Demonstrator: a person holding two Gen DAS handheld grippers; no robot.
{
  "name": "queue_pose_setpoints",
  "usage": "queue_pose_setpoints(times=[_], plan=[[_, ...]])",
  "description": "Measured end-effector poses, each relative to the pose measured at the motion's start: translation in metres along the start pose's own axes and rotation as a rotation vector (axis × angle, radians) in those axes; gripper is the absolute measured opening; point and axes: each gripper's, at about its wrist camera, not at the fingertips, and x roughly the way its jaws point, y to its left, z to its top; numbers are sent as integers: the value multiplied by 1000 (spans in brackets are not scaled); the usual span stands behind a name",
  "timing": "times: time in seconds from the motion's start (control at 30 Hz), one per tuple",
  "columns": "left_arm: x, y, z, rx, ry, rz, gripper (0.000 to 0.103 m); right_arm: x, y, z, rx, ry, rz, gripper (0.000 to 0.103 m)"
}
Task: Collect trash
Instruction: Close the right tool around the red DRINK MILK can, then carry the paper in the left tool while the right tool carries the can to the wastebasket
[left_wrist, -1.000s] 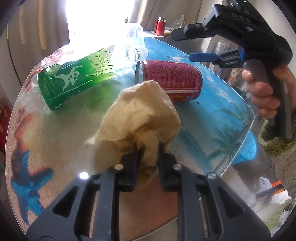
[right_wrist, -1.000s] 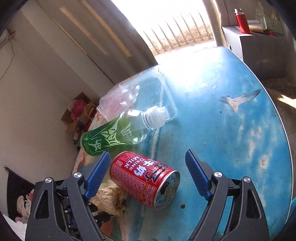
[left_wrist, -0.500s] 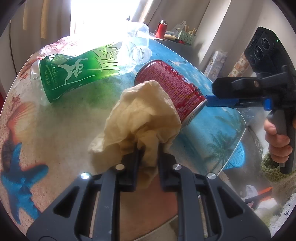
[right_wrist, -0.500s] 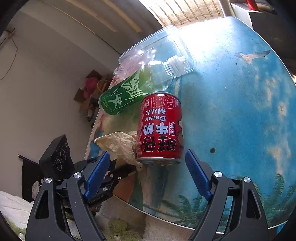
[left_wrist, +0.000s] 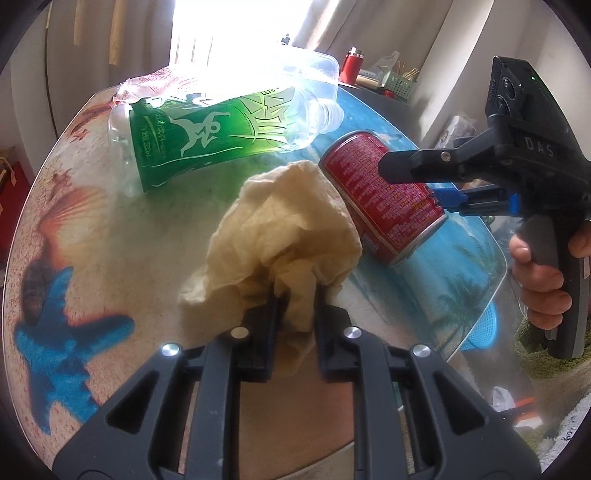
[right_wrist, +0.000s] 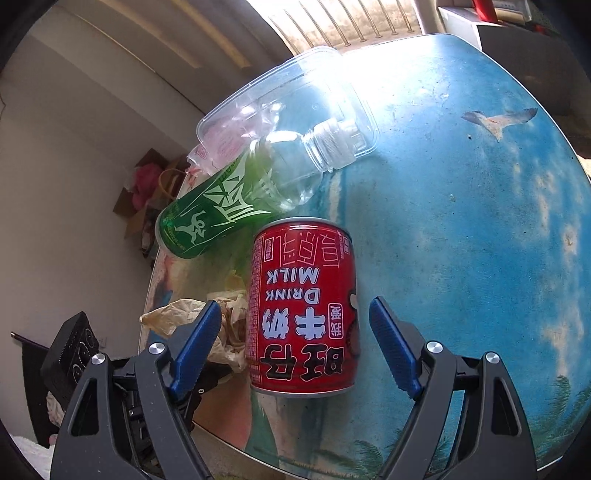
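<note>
Progress is judged early: no item is seen binned, and no bin can be confirmed in either view.

Left side of table (left_wrist: 92, 229): a starfish and shell print is noted, with bare surface around it. The green-labelled plastic bottle (left_wrist: 221, 136) lies on its side, its cap end resting against a clear plastic container (left_wrist: 317, 70) behind it.

Centre: the crumpled beige paper (left_wrist: 288, 236) is clenched in the left gripper (left_wrist: 295, 314), its lower fold pinched between the jaws near the table's front edge.

Right of it: the red milk-drink can (right_wrist: 303, 310) lies on its side, just beside the paper. The right gripper (right_wrist: 295, 343) straddles the can; its jaws have just been closing, yet a gap is seen on each side, so the can is not yet grasped.

Remaining, as judged: can, bottle, container, and disposal of the paper.

Clearance: the can's near end lies close to the front edge. Open blue surface lies to the right. The left blue pad (right_wrist: 195, 343) stands close to the paper, so snagging is a risk.
</note>
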Motion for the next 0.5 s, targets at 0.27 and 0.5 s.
queue_pose_setpoints(times=[0.27,0.5], plan=[[1,-1,1,5,-2,-1,15,-1,-9,-11,54,8,3,64],[0,0,1,4,2,-1,18,-18,-18,-32,99,4,-16,64]])
